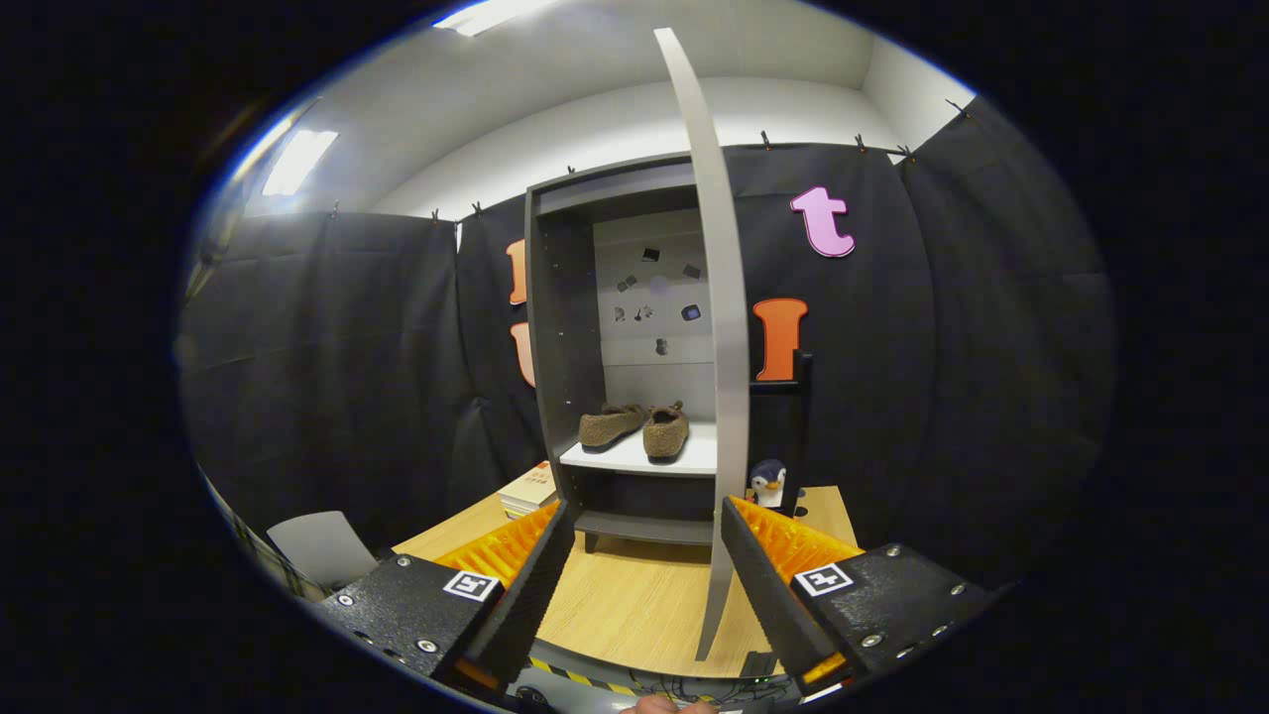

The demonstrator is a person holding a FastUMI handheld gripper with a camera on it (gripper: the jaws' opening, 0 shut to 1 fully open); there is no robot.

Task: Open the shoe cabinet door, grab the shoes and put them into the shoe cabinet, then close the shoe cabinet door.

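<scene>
the shoes [634, 428] already sit side by side on the white shelf [694, 458] inside the cabinet [555, 327], at twelve o'clock beyond the jaws. the gripper [644, 565] is spread wide and holds nothing. the door [722, 327] stands swung out, edge-on, just inside the right finger [768, 585]. closing looks like the step left: i'd set that finger against the door's outer face at about one o'clock and push it steadily round toward eleven, keeping clear of the penguin toy [768, 484] on the surface [634, 605].
</scene>
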